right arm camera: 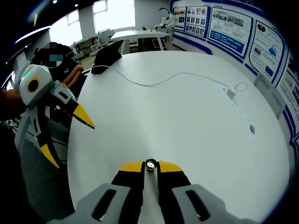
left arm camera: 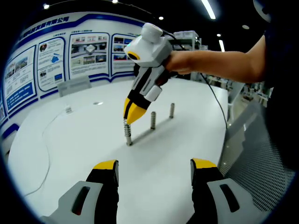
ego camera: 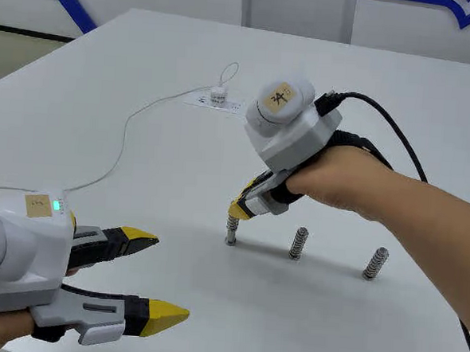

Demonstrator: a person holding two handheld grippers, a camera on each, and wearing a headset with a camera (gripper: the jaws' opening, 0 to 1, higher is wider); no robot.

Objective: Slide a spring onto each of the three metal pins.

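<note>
Three metal pins stand in a row on the white table [ego camera: 141, 138]. The middle pin [ego camera: 297, 244] and the right pin [ego camera: 375, 264] each carry a spring. On the left pin [ego camera: 231, 233] a spring [ego camera: 233, 222] sits around the upper part, with my right gripper [ego camera: 238, 210] shut on its top. The right gripper view looks down on the spring's round end [right arm camera: 150, 164], pinched between the yellow tips of the right gripper [right arm camera: 150, 168]. My left gripper [ego camera: 163, 274] is open and holds nothing, near the table's front left. The left gripper [left arm camera: 154, 163] faces the row of pins [left arm camera: 127, 136].
A white cable [ego camera: 135, 114] runs across the table to a small white device [ego camera: 217, 96] on a label at the back. The table edge [left arm camera: 224, 140] drops off to the right of the pins in the left gripper view. A person [right arm camera: 60, 70] is at the far side.
</note>
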